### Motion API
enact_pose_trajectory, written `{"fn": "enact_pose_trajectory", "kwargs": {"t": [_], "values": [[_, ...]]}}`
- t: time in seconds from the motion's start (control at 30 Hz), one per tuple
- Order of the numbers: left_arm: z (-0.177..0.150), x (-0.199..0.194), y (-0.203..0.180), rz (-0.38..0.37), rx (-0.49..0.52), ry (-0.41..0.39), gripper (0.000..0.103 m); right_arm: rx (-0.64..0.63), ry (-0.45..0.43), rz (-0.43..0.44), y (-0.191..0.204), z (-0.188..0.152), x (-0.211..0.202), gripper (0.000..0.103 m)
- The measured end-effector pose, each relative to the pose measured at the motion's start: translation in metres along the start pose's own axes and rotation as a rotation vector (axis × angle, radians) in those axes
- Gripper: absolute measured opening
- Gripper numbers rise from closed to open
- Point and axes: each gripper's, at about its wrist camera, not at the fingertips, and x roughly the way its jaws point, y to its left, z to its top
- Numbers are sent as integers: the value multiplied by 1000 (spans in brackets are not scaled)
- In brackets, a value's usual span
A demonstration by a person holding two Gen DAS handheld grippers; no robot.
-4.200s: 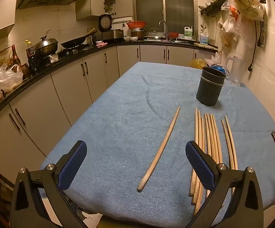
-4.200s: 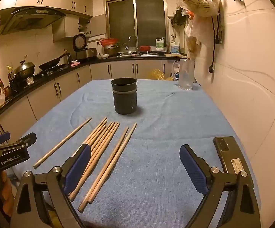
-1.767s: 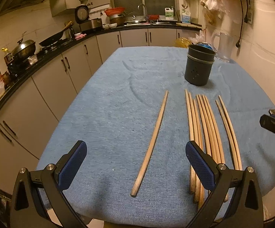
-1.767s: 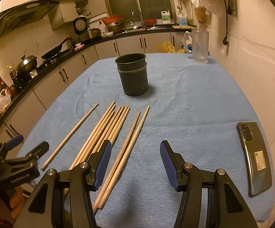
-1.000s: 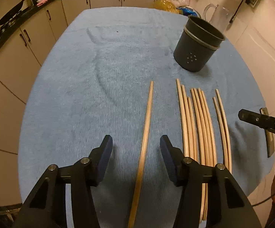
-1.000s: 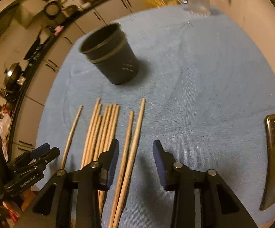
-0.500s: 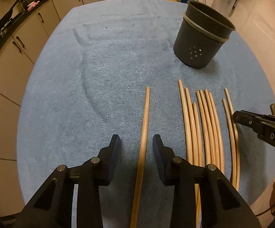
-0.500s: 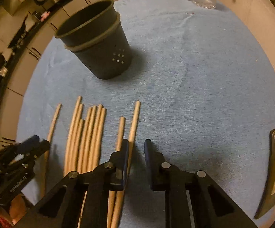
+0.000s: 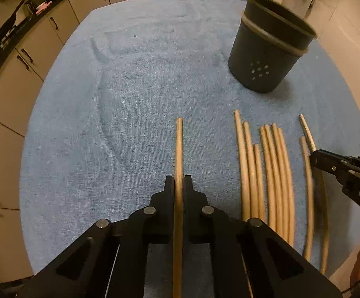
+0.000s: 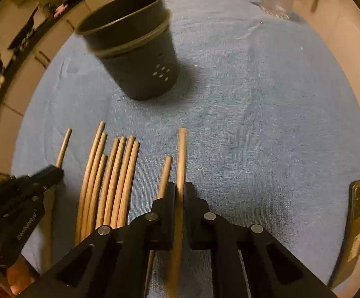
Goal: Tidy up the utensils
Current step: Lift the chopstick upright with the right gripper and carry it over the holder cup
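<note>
Two chopsticks gripped: we have each tool clamped on a single wooden stick, both pointing steeply down at the table.
Left gripper: the left gripper (image 9: 179, 182) has just closed its jaws narrow around the lone chopstick (image 9: 179, 149), which lies apart from the others on the blue cloth (image 9: 105, 124).
Right gripper: the right gripper (image 10: 179, 190) has likewise just closed on the outermost chopstick (image 10: 181, 156), the one farthest right in the row; its neighbour (image 10: 164, 173) lies just beside the jaw and looks free.
Remaining sticks: the loose bundle (image 9: 266, 173) lies side by side between the two held sticks, untouched.
Destination: we judge the dark holder (image 9: 266, 57), upright on the cloth beyond the stick tips, to be where they go.
Handling: we expect each stick to be light, stiff and smooth, so it may swivel or slip in a narrow pinch; breakage seems unlikely.
Grip point: both pinches appear to sit around mid-length, which should keep the sticks balanced when lifted; a hold near one end would let the far end droop.
Caution: we would tip each stick upright before lowering it, since the holder is light enough to be knocked.
Bystanders: a phone (image 10: 358, 203) rests at the table's right edge.
</note>
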Motion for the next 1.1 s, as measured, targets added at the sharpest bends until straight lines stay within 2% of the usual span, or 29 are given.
{"fn": "enact_pose_trajectory", "kwargs": {"t": [0.1, 0.33, 0.67, 0.87, 1.1], "values": [[1, -11, 7, -31, -18, -34, 7, 27, -42, 68, -9, -1, -11, 7], [-8, -64, 15, -76, -51, -165, 6, 26, -179, 131, -22, -8, -51, 7], [-27, -136, 16, -88, -65, -363, 6, -44, -374, 152, -19, -27, -108, 7], [-32, -159, 19, -92, -76, -419, 6, -58, -448, 180, -13, -34, -121, 7], [-29, -168, 19, -101, -77, -447, 6, -69, -518, 191, -12, -33, -136, 7]]}}
